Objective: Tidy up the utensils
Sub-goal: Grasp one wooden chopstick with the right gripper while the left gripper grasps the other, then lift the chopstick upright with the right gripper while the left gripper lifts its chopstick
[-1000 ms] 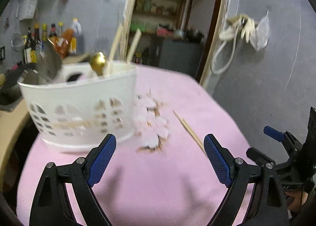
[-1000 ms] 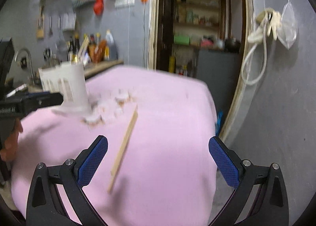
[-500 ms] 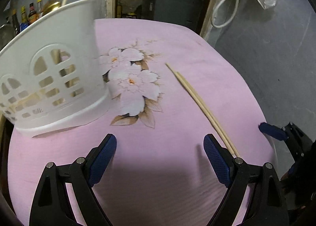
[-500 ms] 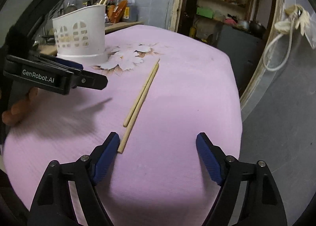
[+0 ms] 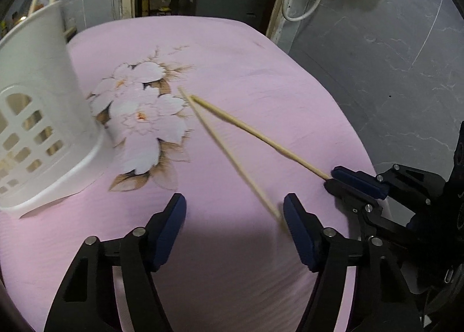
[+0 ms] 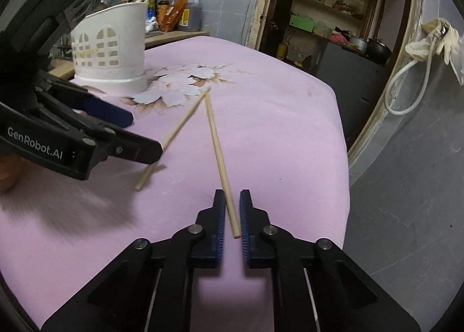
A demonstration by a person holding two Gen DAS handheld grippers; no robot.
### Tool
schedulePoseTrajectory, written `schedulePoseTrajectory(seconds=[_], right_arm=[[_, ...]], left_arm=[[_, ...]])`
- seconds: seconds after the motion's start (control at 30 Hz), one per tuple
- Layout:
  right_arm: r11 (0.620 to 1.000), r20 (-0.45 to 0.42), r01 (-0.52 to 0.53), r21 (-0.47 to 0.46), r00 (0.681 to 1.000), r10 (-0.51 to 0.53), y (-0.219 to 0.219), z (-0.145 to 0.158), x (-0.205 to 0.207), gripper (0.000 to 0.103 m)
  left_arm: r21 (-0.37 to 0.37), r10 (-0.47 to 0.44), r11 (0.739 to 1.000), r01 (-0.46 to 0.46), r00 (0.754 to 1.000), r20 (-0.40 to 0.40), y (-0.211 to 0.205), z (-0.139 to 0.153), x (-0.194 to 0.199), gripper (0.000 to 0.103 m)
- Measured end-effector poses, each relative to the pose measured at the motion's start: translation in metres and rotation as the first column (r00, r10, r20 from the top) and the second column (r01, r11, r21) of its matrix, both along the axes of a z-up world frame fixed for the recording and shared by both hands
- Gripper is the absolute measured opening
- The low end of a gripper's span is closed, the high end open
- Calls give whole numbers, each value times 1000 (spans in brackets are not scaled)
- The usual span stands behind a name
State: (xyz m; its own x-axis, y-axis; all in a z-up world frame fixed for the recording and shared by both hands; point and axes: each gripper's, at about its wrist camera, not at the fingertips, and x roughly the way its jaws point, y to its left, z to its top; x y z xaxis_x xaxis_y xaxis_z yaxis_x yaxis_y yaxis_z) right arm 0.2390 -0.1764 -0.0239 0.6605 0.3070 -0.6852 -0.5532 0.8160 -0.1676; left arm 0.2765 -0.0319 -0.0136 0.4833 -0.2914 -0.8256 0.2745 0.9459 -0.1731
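Near the bench's front edge: right gripper jaws have just closed on one chopstick, pinching its end for lifting. Left gripper jaws, open and narrowing, straddle the second chopstick; white holder waits at the far-left corner.

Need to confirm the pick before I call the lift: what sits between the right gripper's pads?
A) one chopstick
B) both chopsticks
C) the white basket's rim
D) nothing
A: the right gripper has just closed on one chopstick; the other chopstick lies apart under the left gripper.
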Motion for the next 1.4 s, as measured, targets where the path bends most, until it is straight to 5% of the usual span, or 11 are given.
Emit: schedulePoseTrajectory(seconds=[0.33,0.63,1.03,1.13,1.23,1.4], right_arm=[[999,-4,34,36,999,-34,-10,1,-1,4],[995,-43,70,76,997,-67,-23,2,-18,4],[994,-129,11,110,992,3,-15,2,-40,5],[990,-161,4,142,987,19,-12,5,-28,8],[987,-175,2,162,984,26,-10,10,-12,23],[988,-205,-24,152,977,55,2,12,25,25]], left_arm=[[78,14,997,-12,1000,-19,-15,0,8,12],[51,23,998,-20,998,-56,3,-1,3,5],[5,2,1000,-2,998,-70,48,14,-54,4],[10,-14,1000,15,998,-65,46,16,-57,4],[4,-22,1000,23,996,-84,43,18,-49,4],[28,-40,999,43,996,-82,38,16,-30,5]])
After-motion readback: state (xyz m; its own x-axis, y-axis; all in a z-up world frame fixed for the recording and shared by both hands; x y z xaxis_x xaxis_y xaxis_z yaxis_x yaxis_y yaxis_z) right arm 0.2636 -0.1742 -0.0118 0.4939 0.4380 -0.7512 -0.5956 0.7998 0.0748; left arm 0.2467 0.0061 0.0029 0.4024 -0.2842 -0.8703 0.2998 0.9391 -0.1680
